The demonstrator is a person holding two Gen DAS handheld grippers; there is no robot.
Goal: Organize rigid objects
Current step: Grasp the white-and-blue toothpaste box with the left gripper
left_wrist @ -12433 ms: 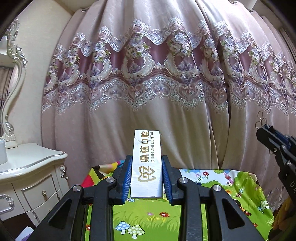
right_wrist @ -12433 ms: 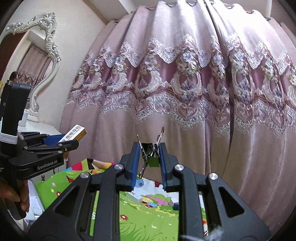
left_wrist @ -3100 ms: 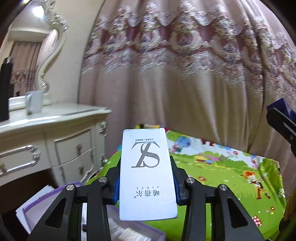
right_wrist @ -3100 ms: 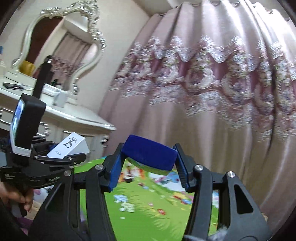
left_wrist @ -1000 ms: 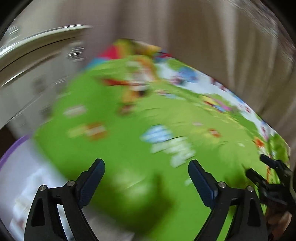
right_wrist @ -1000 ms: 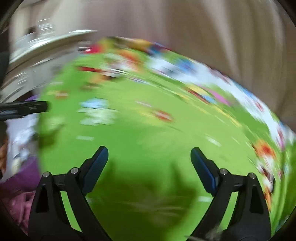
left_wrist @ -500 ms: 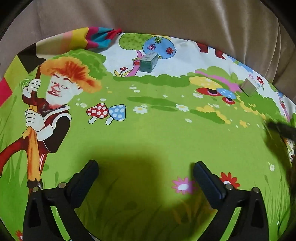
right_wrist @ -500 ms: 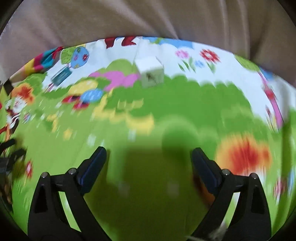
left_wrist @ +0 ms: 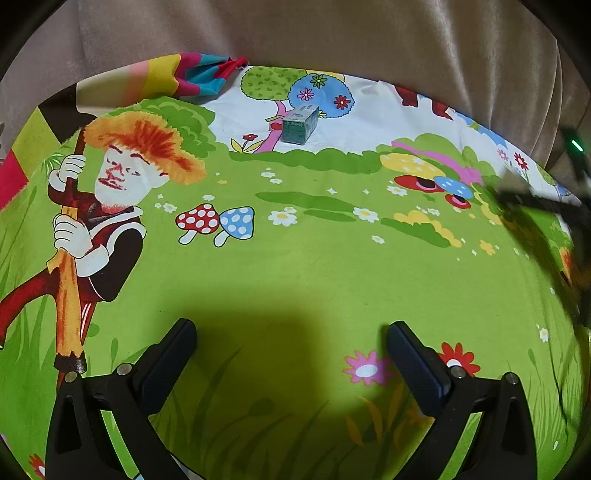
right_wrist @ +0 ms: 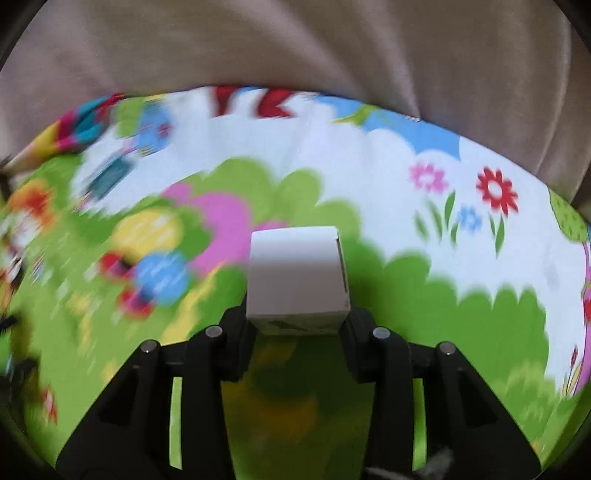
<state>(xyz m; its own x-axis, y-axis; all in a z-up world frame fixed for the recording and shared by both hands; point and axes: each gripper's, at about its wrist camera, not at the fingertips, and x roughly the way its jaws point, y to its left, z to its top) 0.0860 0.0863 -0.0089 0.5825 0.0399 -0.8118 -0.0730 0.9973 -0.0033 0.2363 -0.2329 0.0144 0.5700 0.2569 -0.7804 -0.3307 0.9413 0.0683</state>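
My left gripper [left_wrist: 291,354] is open and empty, low over the green cartoon cloth [left_wrist: 295,266]. A small green box [left_wrist: 300,124] lies far ahead on the white part of the cloth. My right gripper [right_wrist: 297,317] has its jaws closed against the sides of a small white box [right_wrist: 297,275] on the cloth. The right wrist view is motion-blurred. The right gripper also shows as a dark blur at the right edge of the left wrist view [left_wrist: 546,206]. The green box is a blurred teal shape in the right wrist view [right_wrist: 110,175].
A beige curtain [left_wrist: 332,33] hangs right behind the cloth's far edge. The cloth's striped corner [left_wrist: 184,75] is bunched at the back left.
Both grippers dropped from the curtain view down to the cloth, empty and open. In the last half second the right gripper moved up to the white box and closed around it.
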